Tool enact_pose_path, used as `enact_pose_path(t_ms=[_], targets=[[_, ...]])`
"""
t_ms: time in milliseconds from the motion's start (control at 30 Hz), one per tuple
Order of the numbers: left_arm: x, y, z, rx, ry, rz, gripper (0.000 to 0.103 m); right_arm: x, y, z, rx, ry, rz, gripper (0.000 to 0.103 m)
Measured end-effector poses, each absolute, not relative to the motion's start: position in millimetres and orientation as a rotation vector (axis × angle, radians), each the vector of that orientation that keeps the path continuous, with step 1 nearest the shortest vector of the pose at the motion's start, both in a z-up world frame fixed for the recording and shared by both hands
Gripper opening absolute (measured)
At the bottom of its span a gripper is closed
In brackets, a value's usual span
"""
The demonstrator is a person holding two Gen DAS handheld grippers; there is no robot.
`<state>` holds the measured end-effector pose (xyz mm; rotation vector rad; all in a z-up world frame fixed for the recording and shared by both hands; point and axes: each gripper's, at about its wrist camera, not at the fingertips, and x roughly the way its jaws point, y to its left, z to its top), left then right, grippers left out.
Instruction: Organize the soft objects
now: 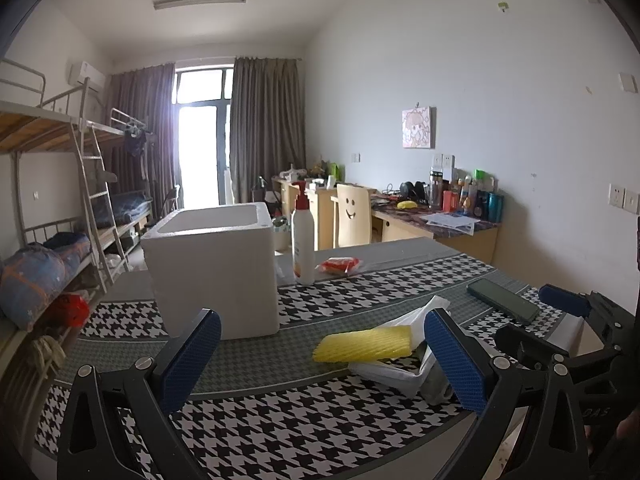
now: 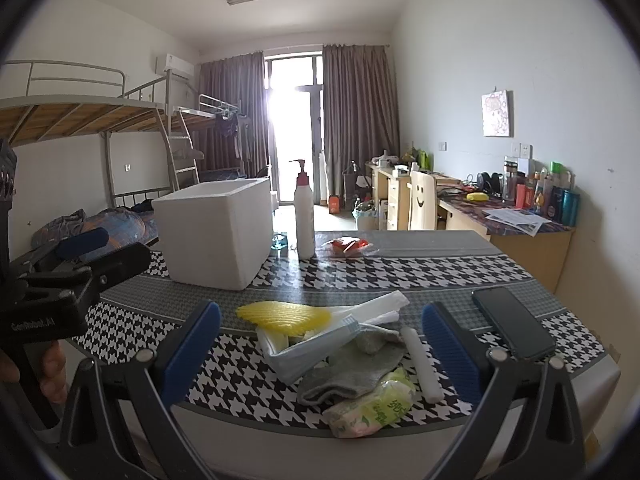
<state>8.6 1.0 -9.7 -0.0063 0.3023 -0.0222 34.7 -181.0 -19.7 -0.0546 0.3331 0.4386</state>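
Note:
A pile of soft things lies near the table's front edge: a yellow foam net (image 2: 280,314) (image 1: 362,343), a pale blue face mask (image 2: 308,350), a grey sock (image 2: 356,372), a green tissue pack (image 2: 374,404), a white foam stick (image 2: 420,364) and a white plastic bag (image 2: 378,306) (image 1: 424,314). A white foam box (image 1: 212,264) (image 2: 218,232) stands open-topped behind. My left gripper (image 1: 322,360) is open, the yellow net just beyond its fingers. My right gripper (image 2: 320,356) is open above the pile, holding nothing.
A white pump bottle (image 1: 303,240) (image 2: 304,216) and a red packet (image 1: 340,266) (image 2: 348,246) sit behind the pile. A dark phone (image 1: 502,300) (image 2: 512,326) lies at the right. The houndstooth tablecloth (image 2: 420,276) covers the table. Bunk beds and desks stand beyond.

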Motion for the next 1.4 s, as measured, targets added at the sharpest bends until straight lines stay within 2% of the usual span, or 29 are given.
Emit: enact_pose_path(t_ms=[533,1400], targets=[[21,1,-17,-0.015,0.345,-0.037,0.102,42,-178,-28,-0.061,0.358,0.449,0.102],[77,-18,-50,0.028,0.509,-0.123,0.102,76,-193,-51,-0.054,0.474,0.390,0.102]])
